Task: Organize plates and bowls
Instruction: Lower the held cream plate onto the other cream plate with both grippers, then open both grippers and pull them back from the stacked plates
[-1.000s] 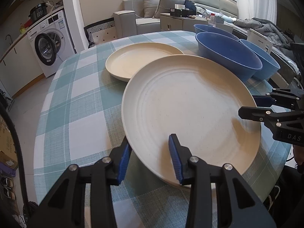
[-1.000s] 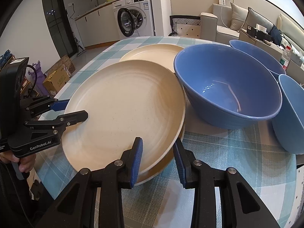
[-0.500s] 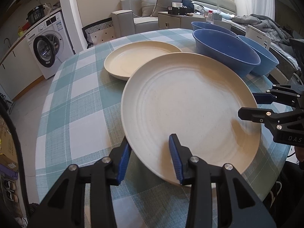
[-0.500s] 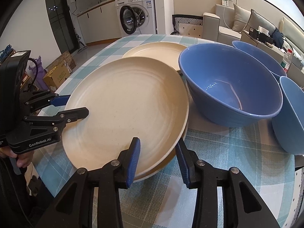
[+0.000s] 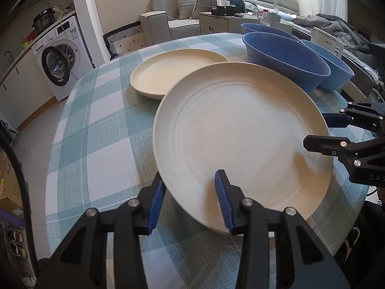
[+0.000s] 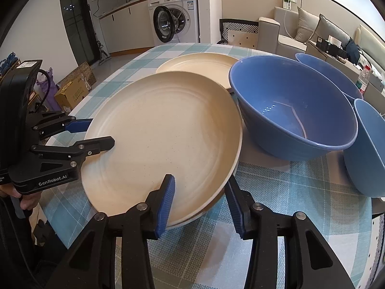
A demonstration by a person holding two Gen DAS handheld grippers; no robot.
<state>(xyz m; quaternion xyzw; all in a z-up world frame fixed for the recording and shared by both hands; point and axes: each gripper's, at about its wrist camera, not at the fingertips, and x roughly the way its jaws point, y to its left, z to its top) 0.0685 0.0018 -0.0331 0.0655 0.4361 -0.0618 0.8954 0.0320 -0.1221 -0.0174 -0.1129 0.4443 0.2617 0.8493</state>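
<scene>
Left wrist view: partial lettering "DAS" shows on the body of the right gripper at the right edge; nothing else here is legible. The left gripper straddles the near rim of the large cream plate, jaws opening, rim between the blue pads, which stand off it on both sides. The plate sits on the checked tablecloth near the table's front edge, and a second rim shows just beneath it at the front, so it rests on another plate. A second cream plate lies beyond, partly hidden behind the large plate's far edge. Three blue bowls crowd the far right: the nearest bowl, the far bowl behind it and the right bowl beside it; the interiors visible are empty. The left half of the tablecloth is bare. Right wrist view: "GenRobot.AI" reads on the left gripper, which reaches over the plate's left rim, a hand below it. The right gripper has its jaws opening, with the stacked rims of the large cream plate between the pads and a clear gap on the right pad's side. The nearest bowl stands just beside the plate, empty. The right bowl is cut off by the frame.
</scene>
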